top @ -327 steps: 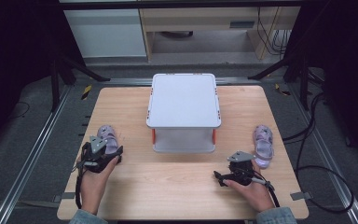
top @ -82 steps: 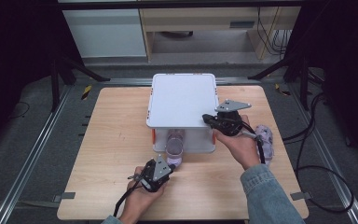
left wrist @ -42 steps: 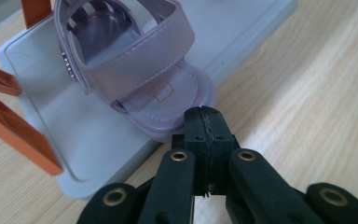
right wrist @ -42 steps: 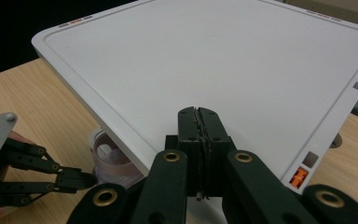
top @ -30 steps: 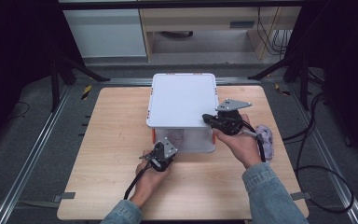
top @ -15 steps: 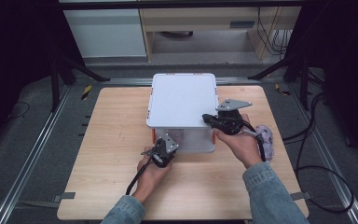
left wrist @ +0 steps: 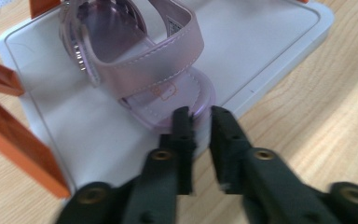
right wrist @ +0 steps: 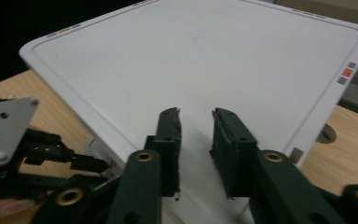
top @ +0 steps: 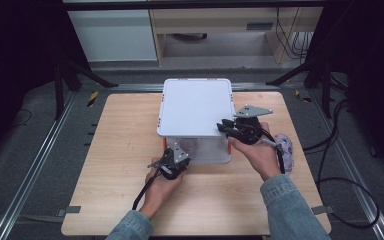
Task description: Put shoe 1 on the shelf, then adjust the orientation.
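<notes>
A wooden tabletop [top: 115, 165] carries a white storage box [top: 196, 107] with orange latches. Its lid is tipped up on the near side, and the right gripper [top: 223, 126] is at the lid's near right corner. In the right gripper view the jaws of this gripper stand slightly spread across the lid's edge [right wrist: 121, 126]. They have just been opening, and whether the pads press on the lid I cannot tell.

Under the raised lid, a pink sandal [left wrist: 140, 60] lies inside the box on its white floor [left wrist: 270, 42]. The left gripper [left wrist: 200, 123] sits just at the sandal's near end. Its jaws have just been opening and now stand a little apart, with the rim of the sole in the gap or just past the tips. They appear to have let go of it. The sandal's long axis runs straight away from these jaws, deeper into the box, so the left hand [top: 162, 182] is the nearer one by far.

A second pink sandal [top: 284, 150] lies on the tabletop to the right of the box, just beside the right hand [top: 257, 155]. That hand is the closer one for it, but it is busy holding up the lid.
</notes>
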The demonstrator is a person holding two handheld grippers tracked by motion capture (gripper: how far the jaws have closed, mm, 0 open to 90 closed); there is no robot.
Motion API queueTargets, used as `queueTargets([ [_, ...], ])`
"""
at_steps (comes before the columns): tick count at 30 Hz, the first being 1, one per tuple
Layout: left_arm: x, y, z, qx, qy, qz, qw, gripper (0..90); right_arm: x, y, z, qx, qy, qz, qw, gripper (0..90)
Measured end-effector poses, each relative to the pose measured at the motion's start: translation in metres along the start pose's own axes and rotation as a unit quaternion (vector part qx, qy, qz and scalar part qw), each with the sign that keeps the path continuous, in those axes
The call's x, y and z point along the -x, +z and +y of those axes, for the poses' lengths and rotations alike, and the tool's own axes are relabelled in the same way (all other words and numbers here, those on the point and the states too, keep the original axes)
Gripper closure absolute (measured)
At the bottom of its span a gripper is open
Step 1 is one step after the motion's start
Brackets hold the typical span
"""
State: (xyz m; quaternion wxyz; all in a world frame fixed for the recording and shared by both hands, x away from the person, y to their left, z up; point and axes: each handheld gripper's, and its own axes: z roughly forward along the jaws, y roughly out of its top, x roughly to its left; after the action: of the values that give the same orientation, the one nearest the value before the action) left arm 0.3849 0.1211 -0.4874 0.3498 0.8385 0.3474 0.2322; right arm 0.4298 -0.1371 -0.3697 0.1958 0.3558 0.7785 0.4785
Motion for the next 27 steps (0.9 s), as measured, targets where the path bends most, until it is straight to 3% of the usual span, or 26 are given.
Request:
queueTargets([
  [2, -0.003, -0.008, -0.004, -0.002, -0.003, -0.001, 1.0000, 62.6, 0.002, -0.002, -0.002, 0.008, 0.010, -0.013, 0.9998, 58.2],
  [5, -0.012, -0.023, -0.012, -0.010, -0.024, -0.014, 0.9996, 50.4, 0.007, -0.011, -0.006, 0.026, 0.024, -0.039, 0.9986, 47.7],
  [7, -0.017, -0.035, -0.018, -0.008, -0.030, -0.007, 0.9995, 44.6, 0.009, -0.017, -0.007, 0.033, 0.030, -0.052, 0.9976, 41.9],
  [8, -0.020, -0.040, -0.021, -0.006, -0.036, -0.007, 0.9993, 37.8, 0.011, -0.027, -0.009, 0.037, 0.037, -0.069, 0.9962, 37.5],
  [13, -0.042, -0.055, -0.044, -0.009, -0.060, 0.013, 0.9981, 26.8, 0.015, -0.045, -0.018, 0.046, 0.045, -0.095, 0.9934, 33.4],
  [17, -0.067, -0.056, -0.055, -0.016, -0.102, 0.035, 0.9940, 16.7, 0.020, -0.069, -0.033, 0.053, 0.057, -0.117, 0.9901, 29.6],
  [21, -0.078, -0.058, -0.060, -0.020, -0.114, 0.045, 0.9923, 13.4, 0.024, -0.078, -0.045, 0.047, 0.063, -0.122, 0.9894, 31.1],
  [27, -0.083, -0.060, -0.062, -0.019, -0.124, 0.054, 0.9906, 11.6, 0.030, -0.089, -0.074, 0.019, 0.062, -0.158, 0.9853, 46.7],
])
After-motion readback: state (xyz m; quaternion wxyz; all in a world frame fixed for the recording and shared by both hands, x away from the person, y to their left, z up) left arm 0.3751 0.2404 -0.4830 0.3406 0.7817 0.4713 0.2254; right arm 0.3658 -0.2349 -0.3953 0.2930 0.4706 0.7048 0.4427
